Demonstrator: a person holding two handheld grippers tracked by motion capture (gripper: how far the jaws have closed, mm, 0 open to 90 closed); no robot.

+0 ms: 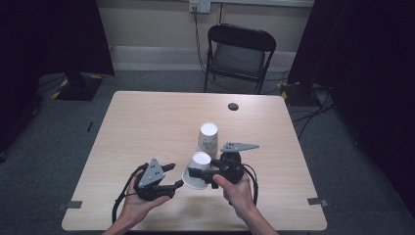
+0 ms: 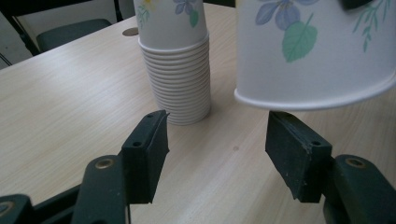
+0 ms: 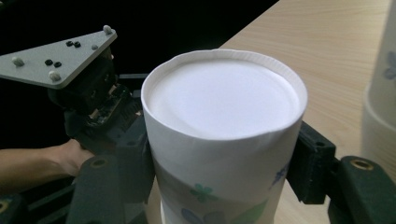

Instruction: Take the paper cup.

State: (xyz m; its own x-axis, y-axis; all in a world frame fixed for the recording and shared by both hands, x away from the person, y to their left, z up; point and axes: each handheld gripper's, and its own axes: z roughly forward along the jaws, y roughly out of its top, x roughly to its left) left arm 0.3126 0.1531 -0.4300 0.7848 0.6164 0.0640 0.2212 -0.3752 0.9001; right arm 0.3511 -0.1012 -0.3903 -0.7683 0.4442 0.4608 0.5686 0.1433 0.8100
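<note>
While the right gripper (image 1: 199, 175) is squeezing an upside-down paper cup (image 1: 197, 170) between its jaws, the cup is hanging just above the table (image 1: 147, 122), its rim clear of the wood in the left gripper view. The left gripper (image 1: 175, 176) is resting just beside the cup with its jaws spread wide and nothing between them, pointing toward the cup's rim. A stack of cups (image 1: 208, 137), also upside down, is standing on the table just beyond the right gripper and the held cup. Both hands are gripping the tools from the near edge.
</note>
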